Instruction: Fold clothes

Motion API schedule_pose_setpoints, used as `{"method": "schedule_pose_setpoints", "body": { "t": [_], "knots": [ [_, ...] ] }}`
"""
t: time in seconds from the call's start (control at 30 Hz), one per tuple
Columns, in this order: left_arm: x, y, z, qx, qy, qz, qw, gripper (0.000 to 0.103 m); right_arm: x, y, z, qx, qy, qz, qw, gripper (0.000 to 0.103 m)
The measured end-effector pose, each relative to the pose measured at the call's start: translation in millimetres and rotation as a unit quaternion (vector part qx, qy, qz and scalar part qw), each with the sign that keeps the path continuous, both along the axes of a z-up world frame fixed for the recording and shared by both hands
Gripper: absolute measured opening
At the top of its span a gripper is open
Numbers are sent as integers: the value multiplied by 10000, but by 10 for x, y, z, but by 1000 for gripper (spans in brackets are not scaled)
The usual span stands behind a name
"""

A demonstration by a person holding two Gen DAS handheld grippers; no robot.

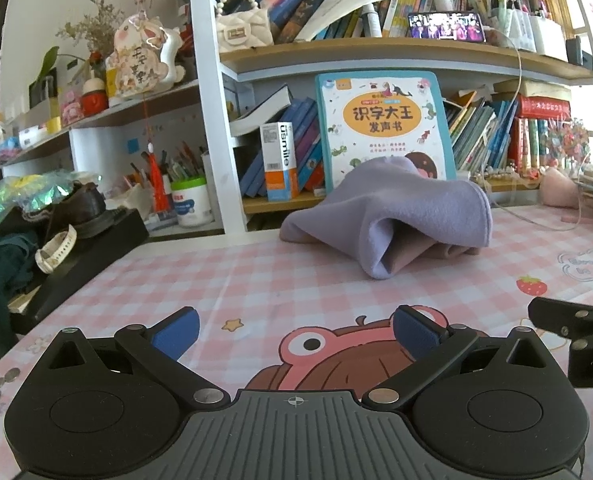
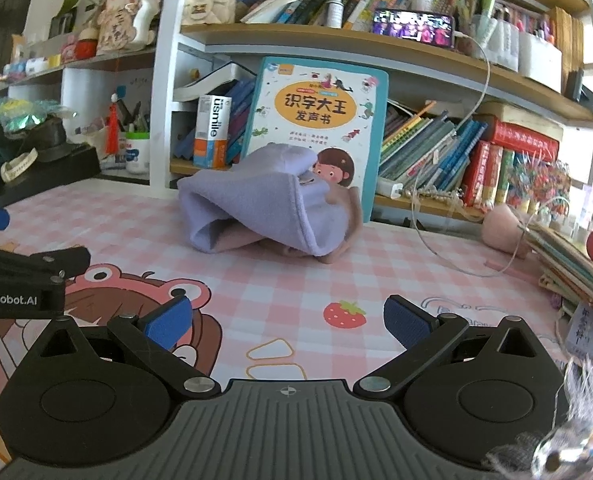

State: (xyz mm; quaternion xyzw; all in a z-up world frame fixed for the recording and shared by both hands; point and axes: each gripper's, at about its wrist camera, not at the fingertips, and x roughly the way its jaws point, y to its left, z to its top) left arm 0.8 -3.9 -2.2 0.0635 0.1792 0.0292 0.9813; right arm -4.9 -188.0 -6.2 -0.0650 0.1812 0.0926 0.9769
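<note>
Place: home, a child's study corner.
Shelving: white bookshelf (image 1: 212,92) packed with books, toys and trinkets.
Reading matter: large children's picture book (image 1: 380,120) standing upright against the shelf.
Stationery: pen cup (image 1: 190,200) filled with pencils.
Surface: covered by a pink checked cartoon tablecloth (image 1: 256,292).
Personal item: small quilted handbag (image 1: 242,30) on the upper shelf.

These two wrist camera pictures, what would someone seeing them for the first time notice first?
Likely the crumpled lilac fleece garment heaped at the far side of the pink checked cartoon tablecloth, unfolded and untouched. Right behind it a large teal-edged children's picture book leans against the crowded bookshelf. Nearest the cameras, the left gripper and right gripper hover open over the tablecloth, blue-padded fingers spread, holding nothing.
</note>
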Motion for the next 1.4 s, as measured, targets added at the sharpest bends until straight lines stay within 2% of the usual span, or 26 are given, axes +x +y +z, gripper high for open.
{"method": "schedule_pose_setpoints", "body": {
  "t": [0.23,0.7,1.1,1.2,1.4],
  "knots": [
    [-10,43,20,-136,-54,14,9999,103,-28,-50,14,116,-94,-76,9999,103],
    [155,163,-12,-636,287,-382,9968,103,-46,-64,20,149,-161,-132,9997,103],
    [651,-102,79,257,159,-854,9959,103,-73,-92,23,168,-263,-380,9988,103],
    [831,-161,55,302,187,-875,9955,98,-71,-90,22,161,-254,-389,9988,103],
    [1194,-253,-33,281,244,-820,9959,97,-66,-97,23,174,-249,-406,9987,103]
  ]
}}
